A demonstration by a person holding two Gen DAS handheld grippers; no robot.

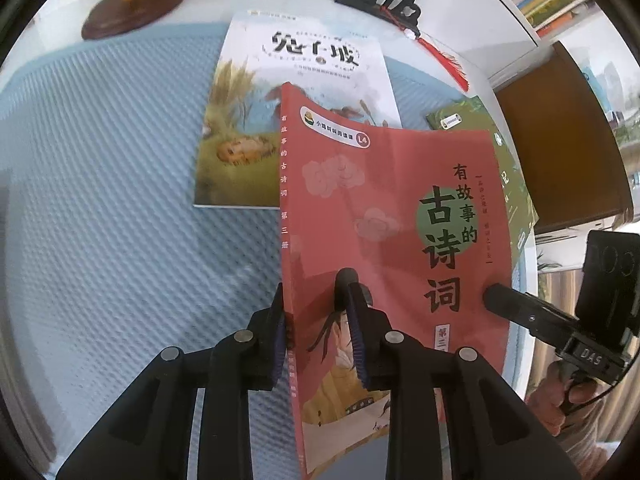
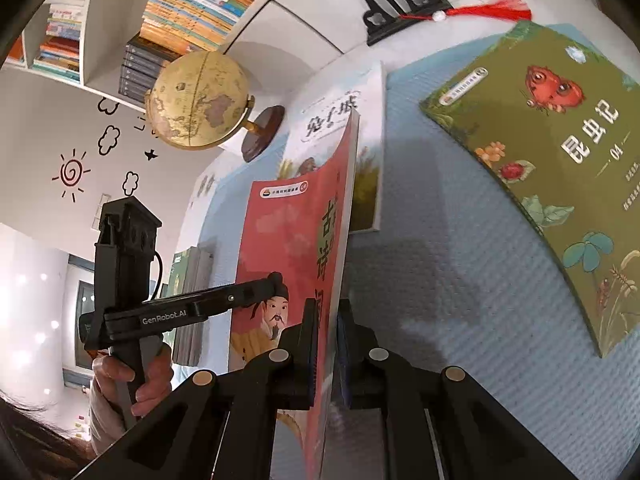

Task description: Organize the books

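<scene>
Left wrist view: red poetry book (image 1: 384, 216) raised off the blue textured mat (image 1: 120, 168), its spine edge caught between the left gripper (image 1: 316, 300) jaws, which pinch it.
Right wrist view: right gripper (image 2: 326, 320) jaws pressed onto the same red poetry book's (image 2: 288, 240) opposite edge, the book standing almost edge-on between them.
Beyond the left jaws: white rabbit-cover book (image 1: 296, 92) lying flat on the mat, partly hidden by the red book.
Right of the right jaws: green insect book (image 2: 540, 152) flat on the mat, apart from the others.
Farther back: globe (image 2: 200, 100) on a wooden base, black stand with red tassel (image 2: 492, 10), both on the white bench (image 2: 304, 44).
Background: bookshelf (image 2: 120, 20) holding stacked books.
Person: a hand (image 2: 136, 376) grips the left gripper's handle.
</scene>
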